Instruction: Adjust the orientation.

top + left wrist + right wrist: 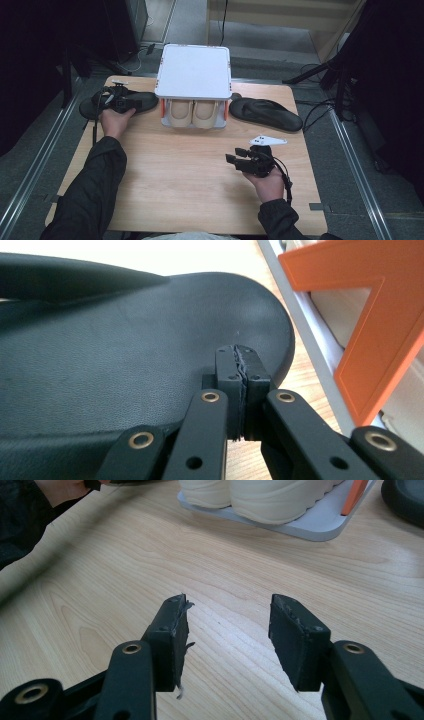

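Note:
A black flip-flop (140, 101) lies at the table's far left, and its smooth sole (115, 355) takes up most of the left gripper view. My left gripper (118, 98) rests over it, jaws pressed together (238, 365) just above the sole's rounded end, with nothing seen between the pads. A second black flip-flop (265, 114) lies at the far right (405, 500). My right gripper (235, 158) hovers low over bare wood at the front right, jaws apart (227, 625) and empty.
A white shoe rack (194, 70) with orange posts (370, 330) stands at the back centre. A pair of beige shoes (192, 114) sits on its lower shelf (320, 527). Bare wooden tabletop (180, 170) spreads between the two hands.

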